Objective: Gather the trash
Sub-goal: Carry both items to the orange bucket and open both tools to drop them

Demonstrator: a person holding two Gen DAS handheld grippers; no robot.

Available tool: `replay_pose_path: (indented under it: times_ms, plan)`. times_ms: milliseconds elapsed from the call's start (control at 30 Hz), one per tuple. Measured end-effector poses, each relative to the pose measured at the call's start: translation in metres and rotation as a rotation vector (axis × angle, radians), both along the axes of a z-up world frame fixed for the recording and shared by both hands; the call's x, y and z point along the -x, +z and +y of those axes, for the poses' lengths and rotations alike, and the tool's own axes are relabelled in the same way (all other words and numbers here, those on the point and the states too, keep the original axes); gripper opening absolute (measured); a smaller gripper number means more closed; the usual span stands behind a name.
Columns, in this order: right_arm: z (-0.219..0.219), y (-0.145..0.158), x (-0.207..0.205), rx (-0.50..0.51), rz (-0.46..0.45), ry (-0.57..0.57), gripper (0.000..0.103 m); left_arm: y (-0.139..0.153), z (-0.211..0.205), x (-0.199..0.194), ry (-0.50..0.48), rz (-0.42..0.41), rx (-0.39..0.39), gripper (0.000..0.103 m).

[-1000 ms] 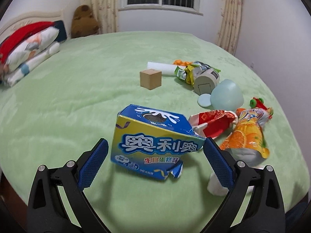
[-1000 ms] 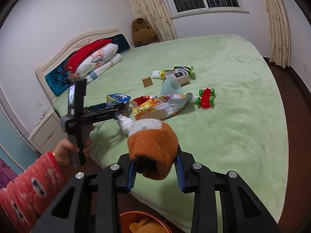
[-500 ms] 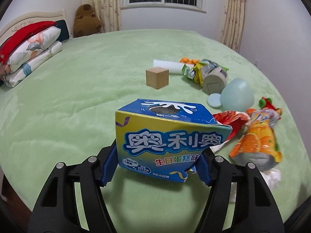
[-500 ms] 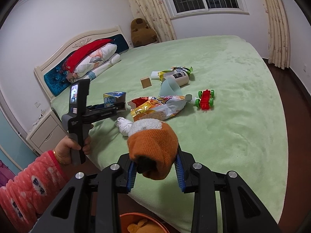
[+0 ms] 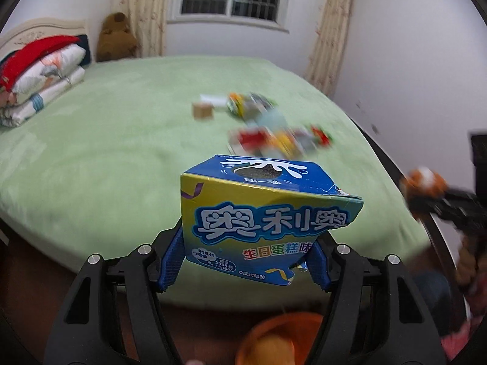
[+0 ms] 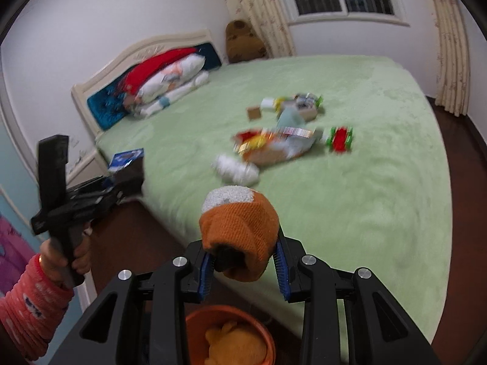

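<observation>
Lifted clear of the bed (image 5: 91, 152) since a second ago: blue and yellow biscuit box (image 5: 261, 216), then lying on the green cover between wide jaws, now clamped in the left gripper (image 5: 243, 261) and carried out past the near edge of the bed, above the dark floor. Jaws just closed in from wide, blue pads pressing both lower sides of the box, torn bottom corner hanging between them. Directly below, at the bottom of the left view, an orange bin (image 5: 280, 337) with something yellow inside.

Right gripper (image 6: 243, 267) closed on an orange and white knitted sock (image 6: 240, 231), toe bulging up above the pads, held off the near edge of the bed over the same orange bin (image 6: 231, 331).

Left on the cover, blurred, toward the middle and far side: crumpled snack bags (image 6: 271, 146), a white balled sock (image 6: 236, 168), a red and green toy car (image 6: 339, 140), a small wooden block (image 6: 254, 112), more wrappers and a pale cup behind. Folded bedding (image 6: 164, 85) at the head end. Hand in a pink sleeve (image 6: 30, 301) gripping the left handle.
</observation>
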State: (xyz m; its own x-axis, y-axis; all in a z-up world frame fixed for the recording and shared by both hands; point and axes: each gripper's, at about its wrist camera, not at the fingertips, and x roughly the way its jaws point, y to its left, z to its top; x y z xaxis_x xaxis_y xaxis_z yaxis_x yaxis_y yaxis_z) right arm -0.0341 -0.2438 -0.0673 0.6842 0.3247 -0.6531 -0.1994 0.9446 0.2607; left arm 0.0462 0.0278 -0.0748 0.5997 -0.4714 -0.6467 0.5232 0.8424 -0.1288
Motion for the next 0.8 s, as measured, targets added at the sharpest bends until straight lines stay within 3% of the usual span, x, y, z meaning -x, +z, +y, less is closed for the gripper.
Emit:
replay_pose_path:
  times_ms: [167,267,333,500,633,733,800]
  plan:
    - [0.023,-0.041,0.024,0.028,0.133,0.08,0.033,-0.055,-0.001,0.053,-0.031,0.19,0.027,0.065]
    - [0.034,-0.072,0.032,0.015,0.238,0.112,0.033,-0.093,-0.008,0.069,-0.022,0.279,0.007,0.065]
    - [0.042,-0.098,0.037,0.014,0.318,0.131,0.033,-0.126,-0.01,0.075,-0.005,0.386,0.017,0.065]
    - [0.058,-0.153,0.047,0.005,0.486,0.156,0.033,-0.187,-0.023,0.08,0.064,0.582,-0.069,0.065]
    - [0.064,-0.19,0.051,0.009,0.597,0.156,0.034,-0.211,-0.036,0.08,0.086,0.634,-0.151,0.065]
    - [0.062,-0.208,0.052,-0.001,0.67,0.127,0.047,-0.222,-0.043,0.08,0.086,0.665,-0.177,0.068]
    - [0.058,-0.207,0.05,0.003,0.67,0.106,0.064,-0.226,-0.049,0.08,0.083,0.686,-0.197,0.077]
